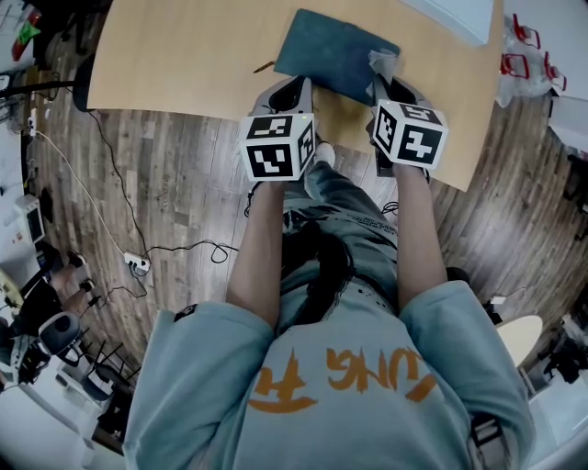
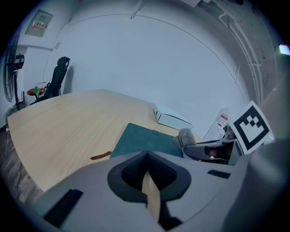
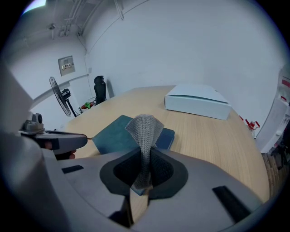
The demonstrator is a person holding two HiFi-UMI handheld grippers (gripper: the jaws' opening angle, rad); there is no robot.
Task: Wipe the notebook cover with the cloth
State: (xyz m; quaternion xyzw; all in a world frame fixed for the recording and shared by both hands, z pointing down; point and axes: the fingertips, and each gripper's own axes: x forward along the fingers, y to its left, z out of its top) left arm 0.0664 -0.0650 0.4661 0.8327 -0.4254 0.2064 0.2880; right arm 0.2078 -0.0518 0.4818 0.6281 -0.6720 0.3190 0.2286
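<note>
Looks like an office-style lab room. Shown by a pale wooden bench (image 1: 184, 55) over a plank floor (image 1: 165, 184), with loose cables (image 1: 101, 202) and a power strip (image 1: 138, 264) off its left edge. Also a black office chair (image 2: 57, 74) past the far corner, a standing fan (image 3: 58, 97), and bare white walls (image 2: 158, 68) with a wall panel (image 3: 66, 65).

Head view: the dark teal rectangular notebook (image 1: 326, 50) has its near edge hidden behind both gripper bodies. The hands are covered by the black-and-white marker cubes (image 1: 278, 145). Only a tuft of the grey knitted cloth (image 1: 384, 62) shows past the right gripper (image 1: 393, 84). The flat white box (image 1: 459, 16) and the far side of the light wooden table (image 1: 184, 64) are cut off by the top edge. The thin brown sliver (image 1: 264, 66) is too small to identify.

Right gripper view: the cloth's lower end is lost between the closed pads, and the notebook's near corner lies behind it. The print on the wall plate (image 3: 66, 65) is unreadable.

Left gripper view: the left gripper (image 2: 147, 158) body covers the notebook's near edge.
</note>
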